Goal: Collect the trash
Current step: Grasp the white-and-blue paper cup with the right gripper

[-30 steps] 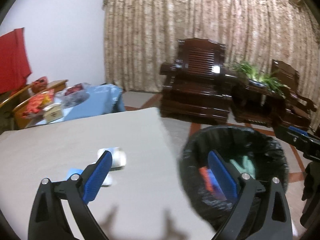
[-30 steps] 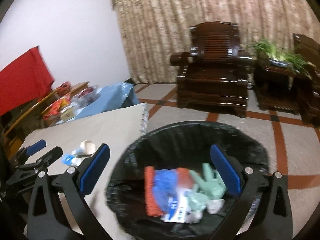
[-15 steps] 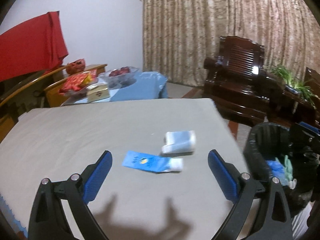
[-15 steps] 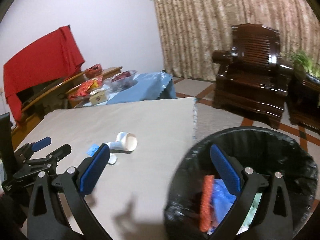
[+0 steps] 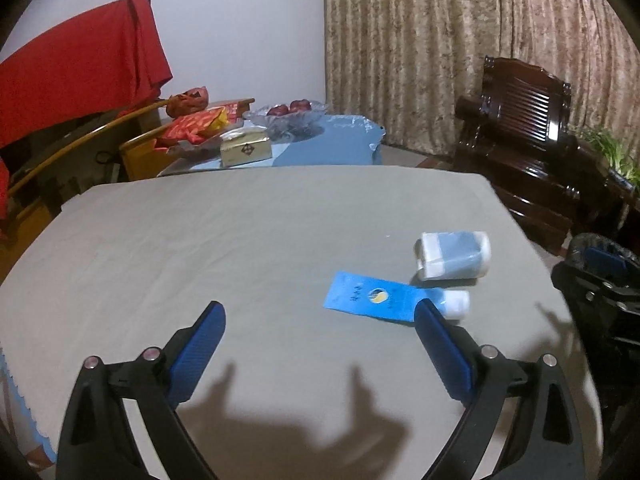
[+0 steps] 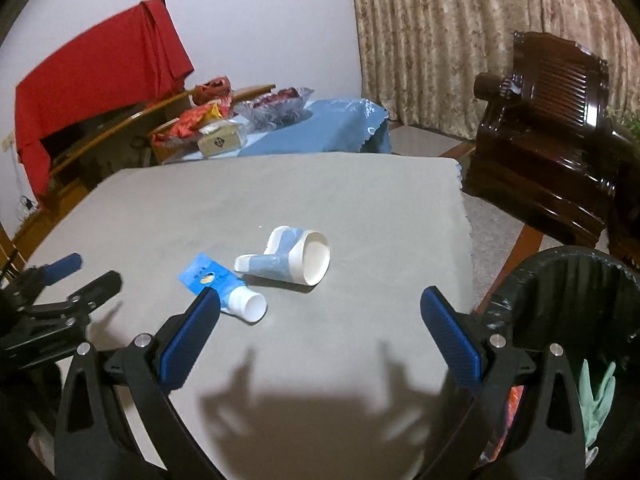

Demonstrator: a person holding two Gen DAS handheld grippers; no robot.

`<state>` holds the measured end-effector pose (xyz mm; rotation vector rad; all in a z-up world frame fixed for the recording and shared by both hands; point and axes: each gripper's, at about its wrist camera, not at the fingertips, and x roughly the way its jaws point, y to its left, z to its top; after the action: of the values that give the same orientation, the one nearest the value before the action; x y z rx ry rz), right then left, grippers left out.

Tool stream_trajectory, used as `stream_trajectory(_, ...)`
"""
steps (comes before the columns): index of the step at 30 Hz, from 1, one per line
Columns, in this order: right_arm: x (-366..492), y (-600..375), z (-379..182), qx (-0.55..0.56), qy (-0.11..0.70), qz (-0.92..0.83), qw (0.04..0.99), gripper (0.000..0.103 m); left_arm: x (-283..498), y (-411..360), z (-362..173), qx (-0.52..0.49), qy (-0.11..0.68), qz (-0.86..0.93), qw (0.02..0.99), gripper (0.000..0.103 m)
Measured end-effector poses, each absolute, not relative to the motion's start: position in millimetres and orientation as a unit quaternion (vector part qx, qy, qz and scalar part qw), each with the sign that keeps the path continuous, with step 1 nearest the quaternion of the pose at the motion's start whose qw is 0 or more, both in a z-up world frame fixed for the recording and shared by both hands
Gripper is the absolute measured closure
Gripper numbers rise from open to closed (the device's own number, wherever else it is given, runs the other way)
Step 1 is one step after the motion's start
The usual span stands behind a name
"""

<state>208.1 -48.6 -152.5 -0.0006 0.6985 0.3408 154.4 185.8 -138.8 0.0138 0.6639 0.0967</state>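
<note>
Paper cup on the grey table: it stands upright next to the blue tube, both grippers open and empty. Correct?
Not quite. The paper cup lies on its side, its mouth facing the right wrist camera. It is next to the blue tube, and both grippers are open and empty.

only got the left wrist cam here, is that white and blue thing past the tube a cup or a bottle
observer: A paper cup, lying on its side. The right wrist view shows its open mouth, turned toward the near right.
operator: ok and the bin, i can barely see it, anything in it
observer: The bin stands off the right edge of the table, black-lined, with a pale green glove inside.
operator: right jaws holding anything
observer: No. The right gripper has its jaws wide open, with nothing between them.
</note>
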Motion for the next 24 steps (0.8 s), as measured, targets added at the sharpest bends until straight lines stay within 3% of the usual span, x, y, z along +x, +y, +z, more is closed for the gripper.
stream_trajectory(13,268.8,-20.5,-198.1,-0.04,0.381,0.163,0.909,0.006,191.9,199.8,-159.0,-0.017,0.342,0.048,0.938,0.011)
stream_trajectory(24,298.5,1.1,-205.1,-0.053,0.4,0.189,0.895,0.006,211.1,205.8,-168.7,-0.026,0.352,0.05,0.934,0.011)
